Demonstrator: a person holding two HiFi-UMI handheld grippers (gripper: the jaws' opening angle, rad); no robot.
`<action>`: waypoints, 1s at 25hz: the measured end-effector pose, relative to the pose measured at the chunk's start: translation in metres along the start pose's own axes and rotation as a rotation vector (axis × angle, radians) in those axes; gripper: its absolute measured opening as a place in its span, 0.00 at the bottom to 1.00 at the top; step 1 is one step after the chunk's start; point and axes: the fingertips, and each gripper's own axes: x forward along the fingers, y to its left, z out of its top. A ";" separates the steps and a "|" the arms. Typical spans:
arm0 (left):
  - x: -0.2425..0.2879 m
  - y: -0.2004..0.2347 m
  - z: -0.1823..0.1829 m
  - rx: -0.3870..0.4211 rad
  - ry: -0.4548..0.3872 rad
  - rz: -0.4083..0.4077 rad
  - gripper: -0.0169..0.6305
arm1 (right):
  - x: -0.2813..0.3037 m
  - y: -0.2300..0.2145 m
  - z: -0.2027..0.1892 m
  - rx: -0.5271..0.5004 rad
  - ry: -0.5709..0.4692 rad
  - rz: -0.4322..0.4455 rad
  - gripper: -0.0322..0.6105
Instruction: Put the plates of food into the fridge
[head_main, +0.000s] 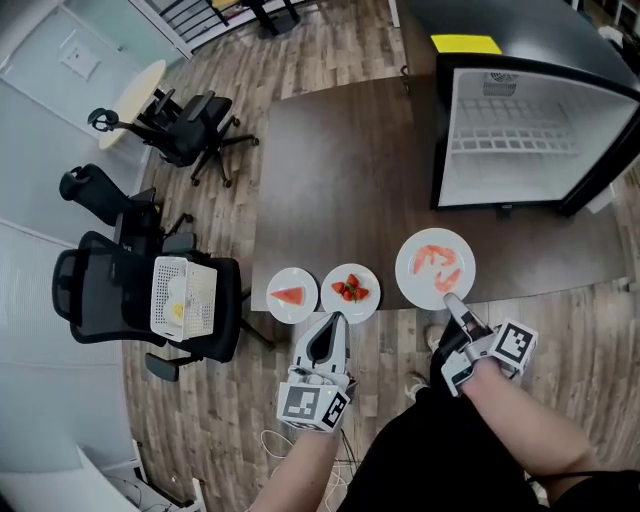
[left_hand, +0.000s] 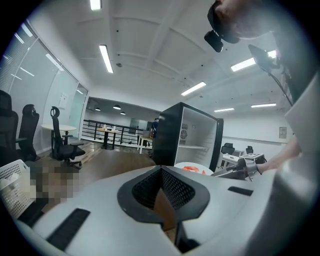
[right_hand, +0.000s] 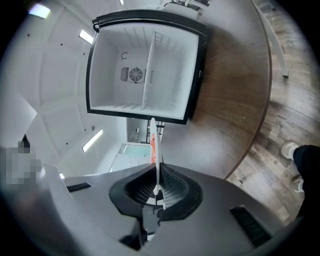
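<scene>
The right gripper (head_main: 452, 302) clamps the rim of the round white plate of pink food (head_main: 432, 262) at the brown table's (head_main: 340, 180) edge — plate 1 of 3 — needing a level carry into the open black fridge (head_main: 520, 140).

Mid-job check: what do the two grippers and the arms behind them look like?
Left gripper and right gripper are pale grey shells with black ribbed inner pads, tapering to a point. Each carries a cube of black-and-white square markers. Forearms are unsleeved; the clothing below is black.
</scene>
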 end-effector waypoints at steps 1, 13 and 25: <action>0.002 -0.002 0.002 0.003 -0.004 -0.011 0.03 | -0.003 0.001 0.004 -0.005 -0.010 -0.003 0.08; 0.036 -0.045 0.025 0.025 -0.034 -0.136 0.03 | -0.040 0.022 0.048 -0.006 -0.126 -0.014 0.08; 0.091 -0.071 0.049 0.040 -0.030 -0.152 0.03 | -0.027 0.031 0.106 0.005 -0.127 -0.003 0.08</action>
